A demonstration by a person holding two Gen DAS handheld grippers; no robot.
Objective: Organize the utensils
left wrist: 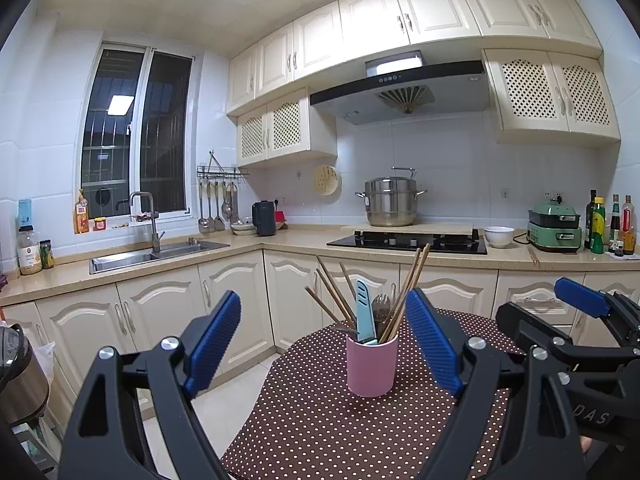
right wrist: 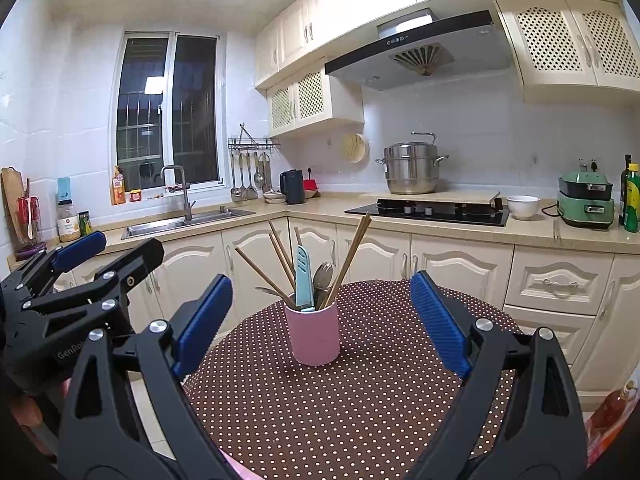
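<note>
A pink cup [left wrist: 372, 368] [right wrist: 316, 334] stands upright on the round table with the brown dotted cloth [left wrist: 320, 428] [right wrist: 360, 412]. Inside it are several wooden chopsticks [left wrist: 408, 292] [right wrist: 352, 254], a light blue sheathed knife [left wrist: 365, 312] [right wrist: 304, 276] and metal spoons and forks [left wrist: 381, 308] [right wrist: 323, 278]. My left gripper [left wrist: 324, 300] is open, held short of the cup with nothing between its blue pads. My right gripper [right wrist: 322, 280] is open too, likewise short of the cup and empty. Each gripper shows at the edge of the other's view.
Beyond the table, cream base cabinets [left wrist: 160, 312] run under an L-shaped counter with a sink [left wrist: 156, 254], a hob [left wrist: 408, 242] bearing a steel pot [left wrist: 390, 202], a white bowl [left wrist: 499, 237] and bottles [left wrist: 608, 224]. A rice cooker [left wrist: 20, 376] stands at the left.
</note>
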